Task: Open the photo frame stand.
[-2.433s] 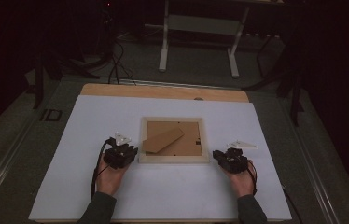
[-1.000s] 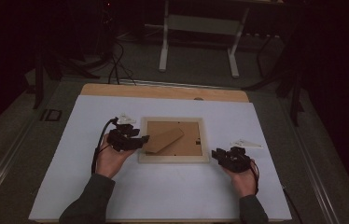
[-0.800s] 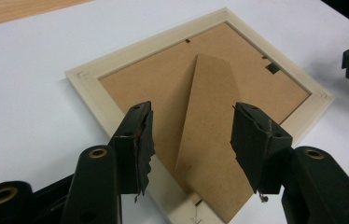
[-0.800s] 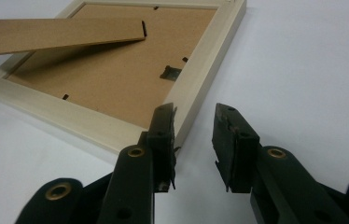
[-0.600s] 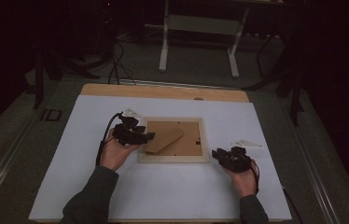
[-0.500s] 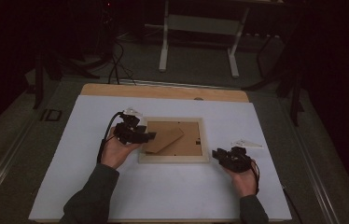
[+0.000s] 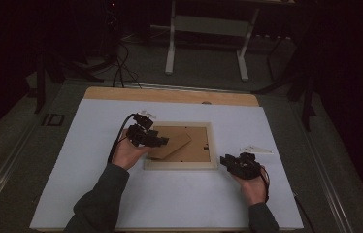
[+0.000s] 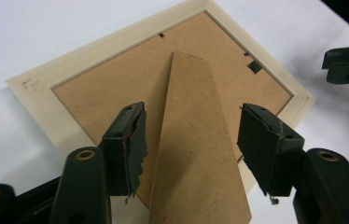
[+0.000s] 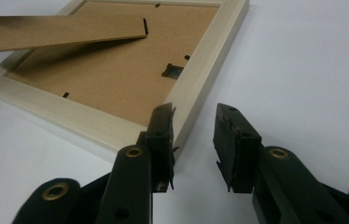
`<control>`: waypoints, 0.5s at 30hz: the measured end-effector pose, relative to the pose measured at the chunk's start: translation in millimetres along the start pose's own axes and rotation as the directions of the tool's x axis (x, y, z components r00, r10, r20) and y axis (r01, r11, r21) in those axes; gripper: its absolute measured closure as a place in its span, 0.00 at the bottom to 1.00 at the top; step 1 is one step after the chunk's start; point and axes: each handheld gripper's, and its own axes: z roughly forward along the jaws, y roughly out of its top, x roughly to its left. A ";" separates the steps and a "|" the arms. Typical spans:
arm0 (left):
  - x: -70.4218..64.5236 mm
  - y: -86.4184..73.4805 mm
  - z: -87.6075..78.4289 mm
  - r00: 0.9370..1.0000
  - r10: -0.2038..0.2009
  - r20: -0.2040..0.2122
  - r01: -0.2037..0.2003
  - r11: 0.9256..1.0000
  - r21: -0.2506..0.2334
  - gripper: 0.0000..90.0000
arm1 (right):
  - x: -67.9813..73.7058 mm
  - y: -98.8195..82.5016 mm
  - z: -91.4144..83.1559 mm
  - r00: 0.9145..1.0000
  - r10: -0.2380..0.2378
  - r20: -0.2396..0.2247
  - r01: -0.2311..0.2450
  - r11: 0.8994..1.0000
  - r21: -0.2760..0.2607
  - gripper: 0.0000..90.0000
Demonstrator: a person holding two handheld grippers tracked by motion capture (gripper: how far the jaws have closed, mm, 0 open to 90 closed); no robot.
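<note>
A pale wooden picture frame (image 7: 179, 165) lies face down on the white table, its brown backing up. Its cardboard stand flap (image 7: 173, 144) is tilted up off the backing. My left gripper (image 7: 163, 141) reaches over the frame's left edge. In the left gripper view its jaws straddle the stand flap (image 8: 196, 154) and have just been opening; the pads (image 8: 133, 140) stand clear of it. My right gripper (image 7: 225, 161) rests at the frame's near right corner. In the right gripper view it (image 9: 193, 112) is open beside the frame's rim (image 9: 210, 60), nothing between the pads.
A small white slip (image 7: 257, 149) lies on the table just beyond the right gripper. A wooden strip (image 7: 170, 94) borders the table's far edge, with a white stand's legs (image 7: 172, 48) and cables on the dark floor behind. The right gripper's jaw tip (image 8: 347, 63) shows past the frame.
The left hand has moved right and away from me, from beside the frame onto its left edge, around the stand flap. The right hand has stayed put.
</note>
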 end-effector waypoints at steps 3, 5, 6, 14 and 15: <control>-0.9 2.2 4.6 1.000 0.013 0.011 -0.013 1.000 0.021 0.45 | -0.8 0.1 -0.5 1.000 0.002 0.001 -0.002 1.000 -0.003 0.75; -1.6 3.7 8.1 1.000 0.018 0.020 -0.018 0.999 0.031 0.44 | -1.6 0.1 -0.9 1.000 0.003 0.002 -0.003 1.000 -0.004 0.75; -1.5 4.3 9.6 0.999 0.021 0.027 -0.022 0.999 0.035 0.44 | -2.0 0.1 -1.1 1.000 0.003 0.002 -0.003 1.000 -0.004 0.75; -1.5 5.2 22.0 0.999 0.024 0.039 -0.027 0.996 0.085 0.41 | -2.1 0.2 -1.4 1.000 0.004 0.001 -0.004 1.000 -0.005 0.74; -0.6 5.1 23.2 0.999 0.021 0.040 -0.025 0.996 0.091 0.41 | -2.2 0.2 -1.4 1.000 0.004 0.001 -0.004 1.000 -0.005 0.74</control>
